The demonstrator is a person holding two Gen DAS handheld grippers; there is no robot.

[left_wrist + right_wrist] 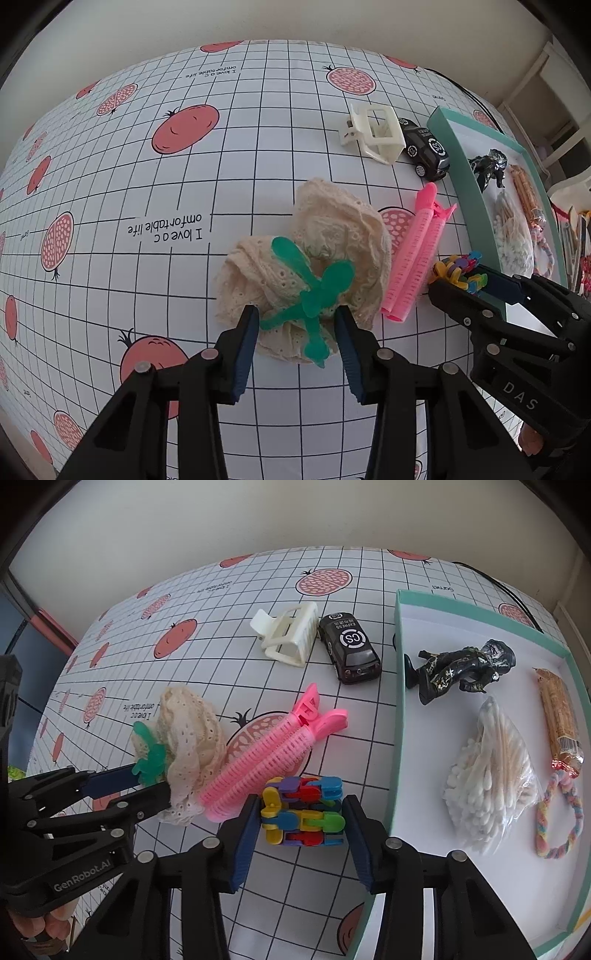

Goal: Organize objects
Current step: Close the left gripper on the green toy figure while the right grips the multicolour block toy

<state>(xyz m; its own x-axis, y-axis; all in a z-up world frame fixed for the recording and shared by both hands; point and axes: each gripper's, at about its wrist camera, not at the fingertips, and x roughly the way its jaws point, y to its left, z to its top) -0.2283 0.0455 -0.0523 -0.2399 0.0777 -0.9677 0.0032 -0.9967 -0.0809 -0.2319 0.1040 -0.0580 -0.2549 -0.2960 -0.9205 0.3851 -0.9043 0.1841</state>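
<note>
Left tongs (pixel 297 332) spread wide, straddling green plastic clips (pixel 308 295) lying on a cream lace cloth (pixel 332 229) on the table (pixel 184 177); not gripping. Right tongs (pixel 303 823) also open w/ a multicolour clip bundle (pixel 303 810) between the pads, prob. not squeezed yet. Pink hair rollers (pixel 269 757) just beside it. Teal tray (pixel 393 738) at right.

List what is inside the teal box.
Inside the teal box: a dark figurine, a bag of cotton swabs, a wrapped snack stick and a pastel braided loop. Anything beneath the swab bag is hidden.
</note>
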